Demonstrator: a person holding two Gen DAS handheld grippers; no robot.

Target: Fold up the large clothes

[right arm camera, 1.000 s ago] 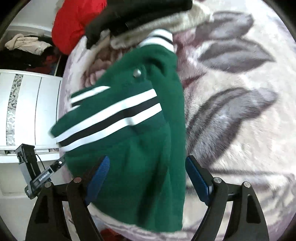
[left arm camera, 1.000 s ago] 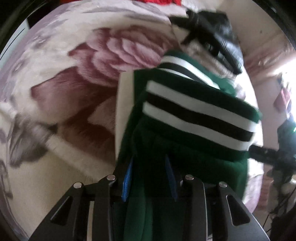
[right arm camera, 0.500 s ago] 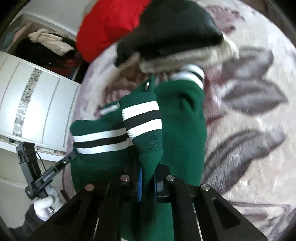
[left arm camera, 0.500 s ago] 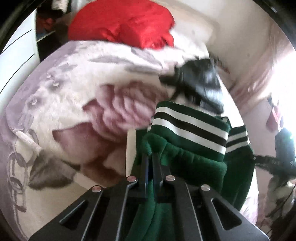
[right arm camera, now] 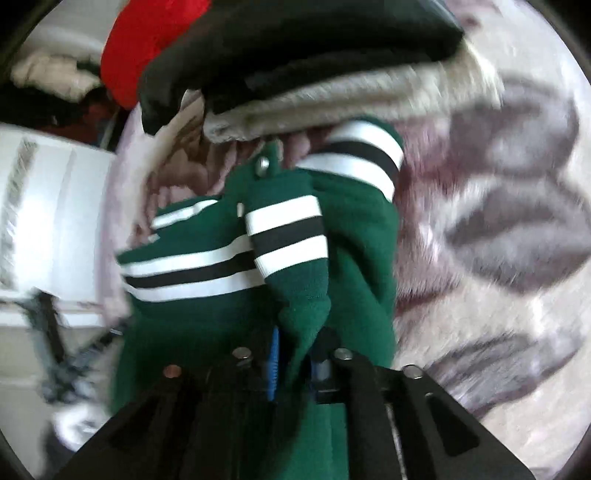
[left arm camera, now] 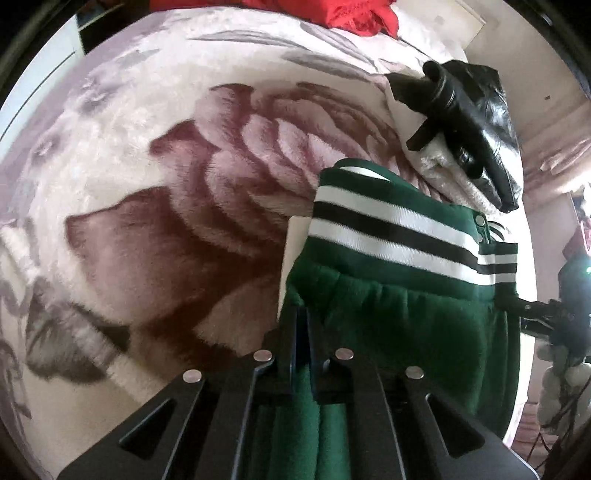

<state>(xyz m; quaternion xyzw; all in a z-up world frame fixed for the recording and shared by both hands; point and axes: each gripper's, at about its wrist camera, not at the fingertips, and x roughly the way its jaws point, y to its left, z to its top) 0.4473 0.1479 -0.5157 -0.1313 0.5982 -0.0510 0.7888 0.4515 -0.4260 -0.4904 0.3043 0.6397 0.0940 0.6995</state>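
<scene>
A green jacket with white and black striped bands is held over a bed covered by a floral blanket. The left gripper is closed tight on a fold of the green fabric, its jaws nearly touching. The right gripper is likewise clamped on a striped sleeve of the jacket, with the cloth pinched between blue-padded fingers. A metal snap is seen near the jacket's upper edge in the right wrist view, and two more snaps are seen at the hem band in the left wrist view. Just beyond the jacket, a black garment is stacked on a cream fleece garment. A red garment lies at the far end of the bed. A white wardrobe is seen beside the bed. No readable writing or brand mark is visible on anything; the right wrist view is blurred.
</scene>
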